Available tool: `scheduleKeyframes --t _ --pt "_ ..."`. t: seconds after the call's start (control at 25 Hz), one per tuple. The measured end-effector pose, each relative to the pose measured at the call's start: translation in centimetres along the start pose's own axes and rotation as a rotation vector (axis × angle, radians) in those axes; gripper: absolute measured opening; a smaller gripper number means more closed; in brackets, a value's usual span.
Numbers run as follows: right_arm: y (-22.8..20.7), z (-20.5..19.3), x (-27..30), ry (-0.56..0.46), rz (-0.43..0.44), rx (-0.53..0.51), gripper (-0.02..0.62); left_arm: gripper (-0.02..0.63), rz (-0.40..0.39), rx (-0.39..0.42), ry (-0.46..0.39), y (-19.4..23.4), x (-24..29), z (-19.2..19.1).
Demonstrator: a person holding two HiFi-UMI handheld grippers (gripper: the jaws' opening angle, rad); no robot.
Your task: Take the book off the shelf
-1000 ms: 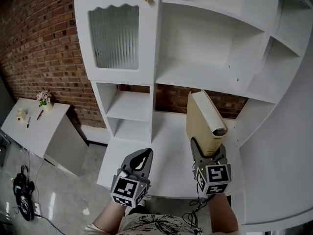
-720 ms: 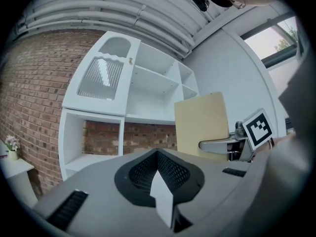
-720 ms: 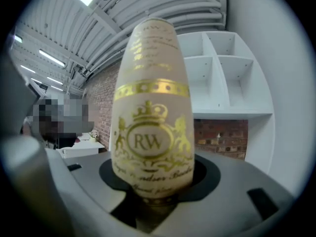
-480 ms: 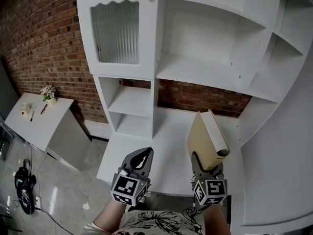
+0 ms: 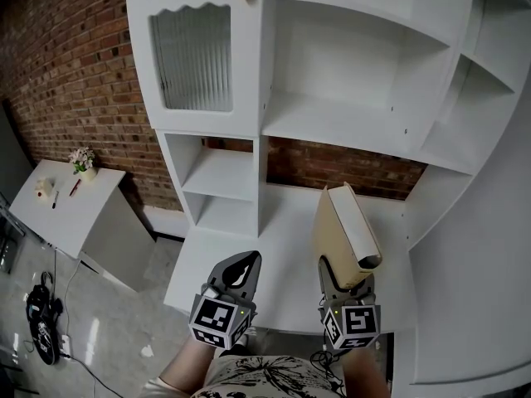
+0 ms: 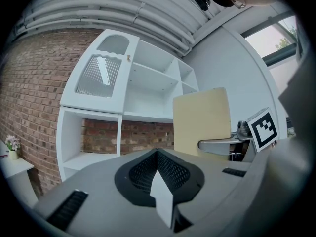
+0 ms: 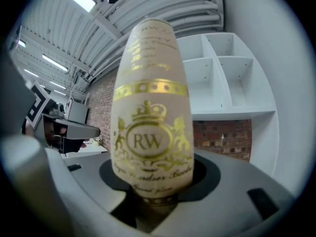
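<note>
The right tool is clamping the lower end of the book, with its jaws standing partly apart because the thickness of the book is filling the space between them. In the right gripper view the pads are pressing on both sides of the cream book, and the spine with a gold crown and the letters "RW" is facing the camera just above the right tool. The book is standing nearly upright, leaning a little, in the air in front of the white shelf unit and over the white bench below it; it is not lying in any compartment. The left tool is hovering beside it, near the front edge of the bench, with its jaws together and nothing between them, as the left gripper view is showing at the left tool.
</note>
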State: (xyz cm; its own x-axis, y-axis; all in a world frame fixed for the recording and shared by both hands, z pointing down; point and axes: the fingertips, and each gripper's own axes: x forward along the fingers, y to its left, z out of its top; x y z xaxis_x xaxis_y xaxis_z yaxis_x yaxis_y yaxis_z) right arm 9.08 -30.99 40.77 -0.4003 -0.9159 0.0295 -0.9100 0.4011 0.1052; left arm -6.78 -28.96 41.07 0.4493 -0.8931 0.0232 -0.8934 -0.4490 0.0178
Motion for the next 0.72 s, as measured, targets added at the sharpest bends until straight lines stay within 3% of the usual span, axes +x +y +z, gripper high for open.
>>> scheduleKeyframes --t 0.72 --pt "0.0 -0.4 0.5 0.012 -0.001 0.03 0.224 0.012 -0.012 0.001 0.002 0.4 1.3 0.0"
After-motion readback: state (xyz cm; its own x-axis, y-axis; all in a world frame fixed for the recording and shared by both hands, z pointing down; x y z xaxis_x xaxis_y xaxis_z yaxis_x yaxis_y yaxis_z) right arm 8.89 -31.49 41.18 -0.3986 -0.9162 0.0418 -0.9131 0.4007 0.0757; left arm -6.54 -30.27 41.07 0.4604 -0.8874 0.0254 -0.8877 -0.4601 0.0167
